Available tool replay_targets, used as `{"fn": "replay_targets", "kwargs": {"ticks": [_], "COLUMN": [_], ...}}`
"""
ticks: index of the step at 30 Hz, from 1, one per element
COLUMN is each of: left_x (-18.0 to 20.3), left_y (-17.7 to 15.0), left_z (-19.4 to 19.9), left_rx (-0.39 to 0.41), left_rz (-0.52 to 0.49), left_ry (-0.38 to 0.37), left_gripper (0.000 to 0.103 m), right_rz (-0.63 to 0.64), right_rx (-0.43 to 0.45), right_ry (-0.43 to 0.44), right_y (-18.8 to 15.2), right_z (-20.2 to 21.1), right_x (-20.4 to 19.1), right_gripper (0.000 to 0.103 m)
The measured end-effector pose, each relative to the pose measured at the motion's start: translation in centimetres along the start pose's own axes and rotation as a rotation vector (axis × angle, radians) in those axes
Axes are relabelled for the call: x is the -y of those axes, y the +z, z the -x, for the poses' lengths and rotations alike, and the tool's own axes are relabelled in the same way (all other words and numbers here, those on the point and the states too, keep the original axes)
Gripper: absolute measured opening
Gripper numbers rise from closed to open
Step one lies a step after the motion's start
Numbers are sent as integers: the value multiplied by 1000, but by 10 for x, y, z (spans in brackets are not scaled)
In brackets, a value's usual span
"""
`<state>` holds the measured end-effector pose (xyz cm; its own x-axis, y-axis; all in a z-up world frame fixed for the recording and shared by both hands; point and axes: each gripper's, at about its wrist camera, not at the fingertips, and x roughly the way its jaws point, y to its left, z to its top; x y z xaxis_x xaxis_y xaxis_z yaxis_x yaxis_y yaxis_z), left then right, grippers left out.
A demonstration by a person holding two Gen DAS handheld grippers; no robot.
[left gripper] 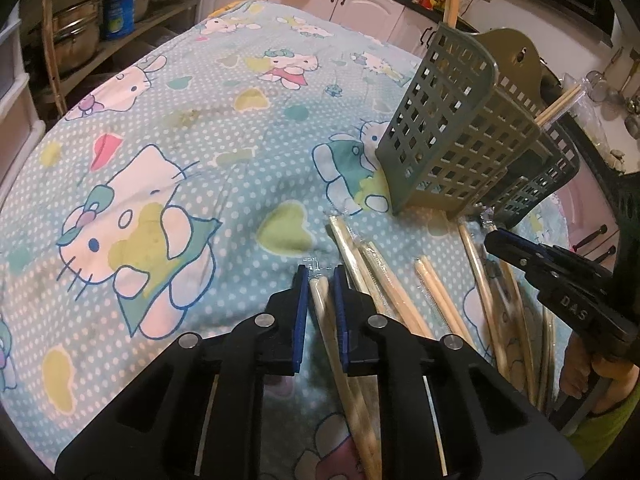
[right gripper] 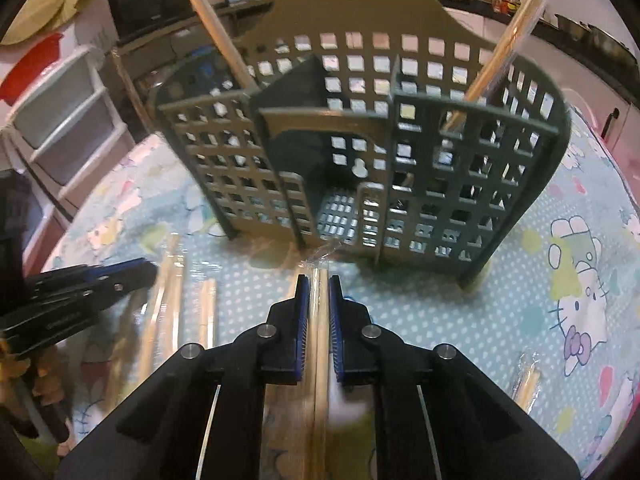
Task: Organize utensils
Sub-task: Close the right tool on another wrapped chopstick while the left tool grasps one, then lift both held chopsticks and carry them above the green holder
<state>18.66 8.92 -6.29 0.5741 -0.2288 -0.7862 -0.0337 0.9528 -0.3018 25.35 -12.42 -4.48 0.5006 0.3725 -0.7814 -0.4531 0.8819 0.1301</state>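
The tabletop wears a cartoon-cat cloth with white dots. At its near edge the left tool is clamped on a wrapped pair of chopsticks, blue pads pressing both sides. Just right of it lie loose chopstick pairs, fanned out on the cloth, some in clear sleeves. Behind them, toward the right edge, stands the grey-green lattice caddy, upright, with chopsticks poking from its end compartments. Farther right, the right tool is clenched on one sleeved chopstick pair whose tip lies just before the caddy's open middle compartment.
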Motion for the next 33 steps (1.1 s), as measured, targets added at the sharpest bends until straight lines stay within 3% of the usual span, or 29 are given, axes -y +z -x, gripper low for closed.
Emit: {"fn": "replay_targets", "kwargs": {"ticks": [17, 27, 33], "left_x": [30, 62, 84], "left_y": [31, 62, 81], "left_z": [95, 146, 165], "left_rx": [252, 392, 459], "left_rz": [-50, -96, -129], "left_ry": [-104, -170, -191], "left_gripper": [1, 1, 1], "right_rz": [42, 55, 38], "right_rx": [258, 433, 495], "right_ry": [120, 135, 137], "right_y": [6, 20, 28], "right_z": [96, 161, 179], "right_x": [3, 10, 15], "right_gripper": [10, 8, 5]}}
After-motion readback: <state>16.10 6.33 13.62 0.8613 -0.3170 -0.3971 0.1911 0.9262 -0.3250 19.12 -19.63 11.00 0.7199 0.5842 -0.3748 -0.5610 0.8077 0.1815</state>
